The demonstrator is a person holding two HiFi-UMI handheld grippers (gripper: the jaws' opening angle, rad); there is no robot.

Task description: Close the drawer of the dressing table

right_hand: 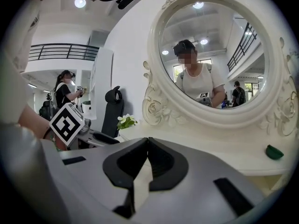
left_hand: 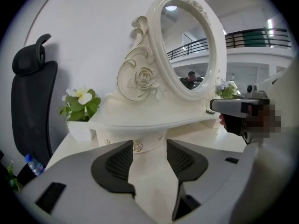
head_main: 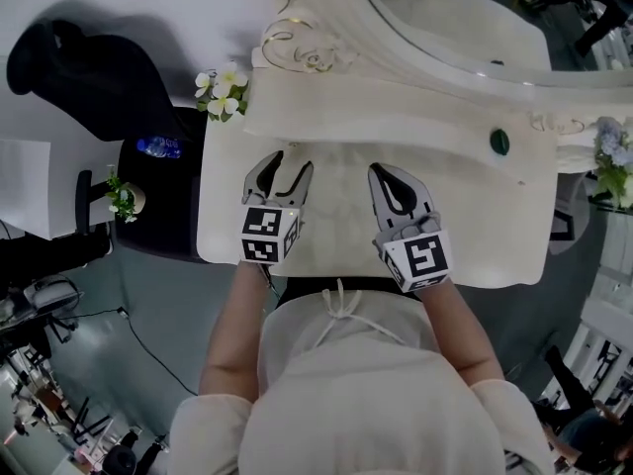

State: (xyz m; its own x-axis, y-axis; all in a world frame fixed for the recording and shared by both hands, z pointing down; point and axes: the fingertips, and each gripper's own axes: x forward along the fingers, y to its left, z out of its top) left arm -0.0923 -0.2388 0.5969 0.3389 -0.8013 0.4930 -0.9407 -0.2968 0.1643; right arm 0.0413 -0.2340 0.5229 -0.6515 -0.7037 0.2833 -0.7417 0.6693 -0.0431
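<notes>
The cream dressing table [head_main: 475, 216] lies under both grippers in the head view. No drawer stands out from its near edge, where the person's body hides the front. My left gripper [head_main: 294, 161] hovers over the table top, open with nothing between its pads [left_hand: 149, 143]. Past them, a small drawer front with a metal knob [left_hand: 138, 146] sits flush under the upper shelf [left_hand: 154, 120]. My right gripper [head_main: 380, 169] hangs beside it over the table's middle, its fingertips touching and holding nothing [right_hand: 147, 140].
An oval mirror [head_main: 445, 18] in a carved frame stands at the back. White flowers [head_main: 223, 92] sit at the shelf's left end and a small green object [head_main: 499, 142] on its right. A black chair [head_main: 89, 77] stands left of the table.
</notes>
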